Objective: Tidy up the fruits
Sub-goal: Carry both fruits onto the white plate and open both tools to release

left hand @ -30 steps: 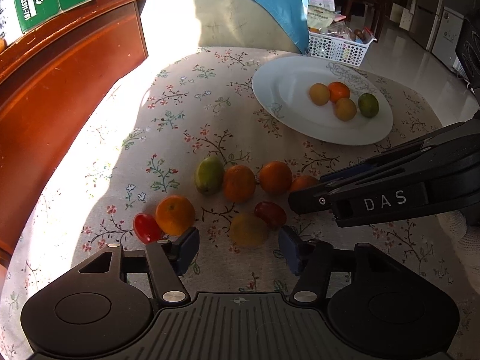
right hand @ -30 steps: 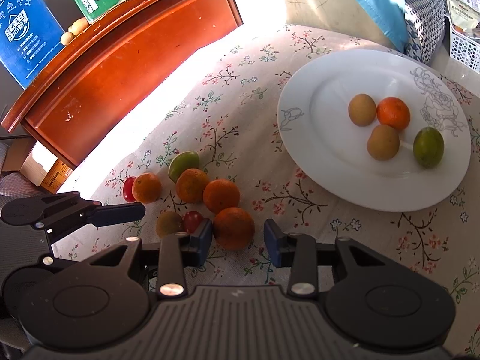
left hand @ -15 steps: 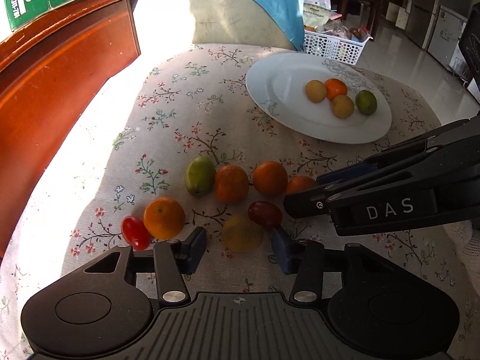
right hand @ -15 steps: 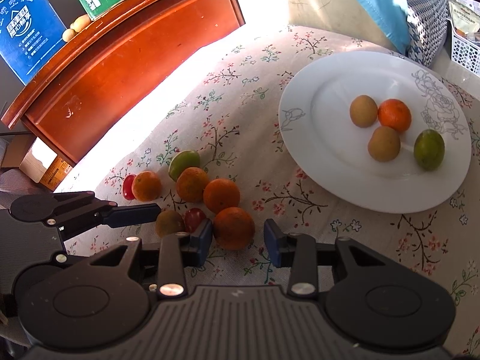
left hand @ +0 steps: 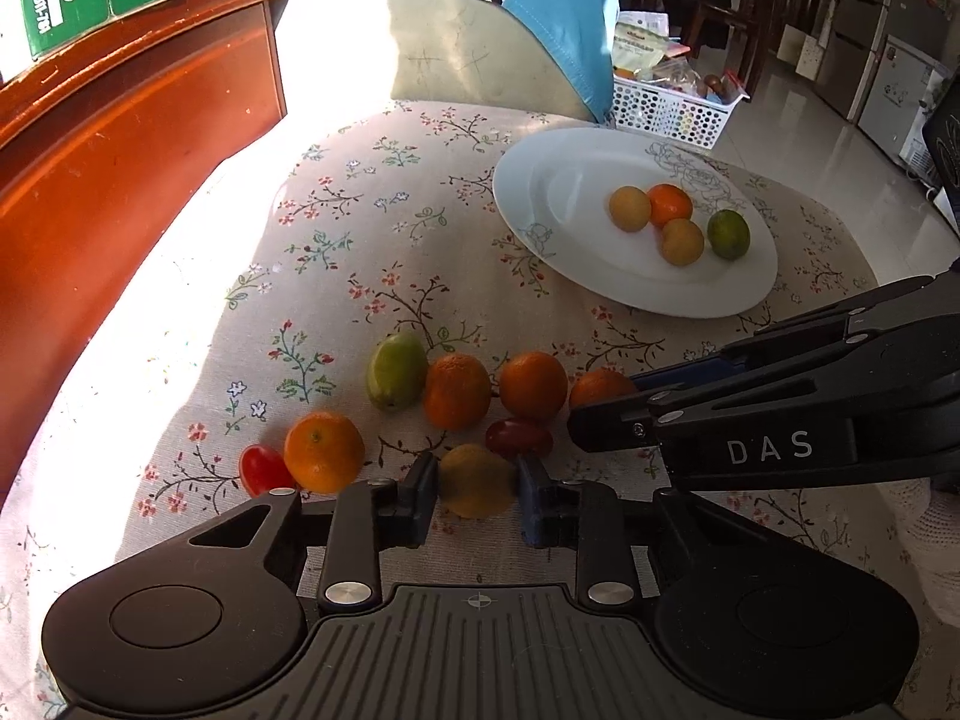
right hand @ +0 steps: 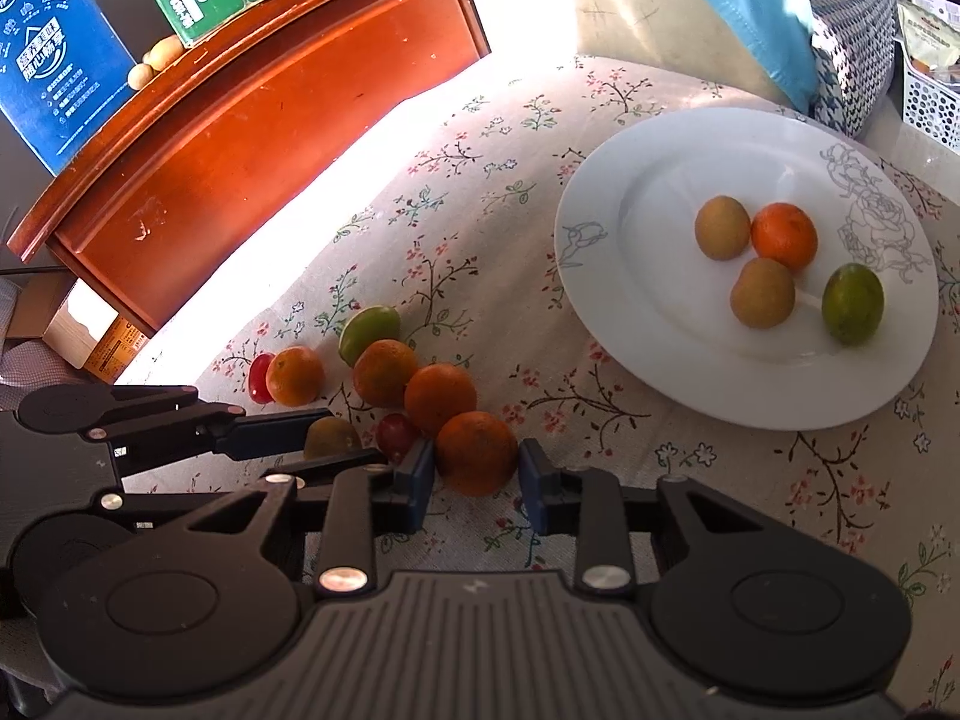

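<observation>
Gripping a yellowish fruit (left hand: 475, 480) on the floral bench (left hand: 372, 228), the left tongs (left hand: 474, 495) have just closed onto it. The right tongs (right hand: 475, 474) have narrowed around an orange (right hand: 475, 451), pads touching its sides. A white plate (right hand: 648, 192) nearby holds four fruits.

left tool (left hand: 476, 495) just closed, gripping, right tool (right hand: 476, 477) closing, both angled down

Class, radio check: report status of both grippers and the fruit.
Left gripper shut on yellow-brown fruit. Right gripper closing around orange. Plate unobstructed.
</observation>
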{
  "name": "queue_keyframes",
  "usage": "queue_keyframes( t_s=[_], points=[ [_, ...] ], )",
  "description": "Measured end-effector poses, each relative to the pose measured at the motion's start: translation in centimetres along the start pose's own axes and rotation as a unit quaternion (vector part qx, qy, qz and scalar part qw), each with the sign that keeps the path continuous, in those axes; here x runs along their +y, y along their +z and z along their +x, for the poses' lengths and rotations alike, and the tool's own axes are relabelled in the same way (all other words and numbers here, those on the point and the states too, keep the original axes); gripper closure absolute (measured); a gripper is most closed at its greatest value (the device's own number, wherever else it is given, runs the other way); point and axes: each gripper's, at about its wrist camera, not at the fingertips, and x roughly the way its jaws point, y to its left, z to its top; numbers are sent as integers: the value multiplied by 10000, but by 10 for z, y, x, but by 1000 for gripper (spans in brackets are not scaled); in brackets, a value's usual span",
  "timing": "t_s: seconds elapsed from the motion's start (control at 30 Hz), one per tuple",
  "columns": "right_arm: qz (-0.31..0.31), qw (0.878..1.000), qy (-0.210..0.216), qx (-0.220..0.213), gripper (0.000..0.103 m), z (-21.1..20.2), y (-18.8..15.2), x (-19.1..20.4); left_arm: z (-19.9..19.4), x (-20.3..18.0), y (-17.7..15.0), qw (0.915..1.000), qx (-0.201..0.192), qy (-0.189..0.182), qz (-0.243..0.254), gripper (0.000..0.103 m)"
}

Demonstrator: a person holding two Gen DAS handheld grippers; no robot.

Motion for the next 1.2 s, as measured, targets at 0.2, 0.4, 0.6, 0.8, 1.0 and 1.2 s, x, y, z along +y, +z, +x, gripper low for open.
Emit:
queue_keyframes(
  t_s=[0.2,0.4,0.6,0.8,1.0,1.2],
  points=[
    [181,9989,67,-423,73,-26,15,-11,-13,-2,24,9991,-361,-69,-190,77],
    [435,9951,-59,-888,73,-56,36,-35,-10,-13,59,9970,-688,-221,-288,77],
    [660,9913,-312,-1096,73,-72,52,-64,4,-24,82,9959,-760,-339,-346,77],
    [1026,9865,-556,-1144,73,-73,64,-96,22,-32,95,9960,-683,-370,-442,77],
    [1427,9825,-698,-970,73,-60,67,-119,42,-40,102,9965,-512,-435,-506,77],
    [1680,9789,-815,-829,72,-48,65,-132,59,-46,105,9969,-334,-436,-565,77]
  ],
)
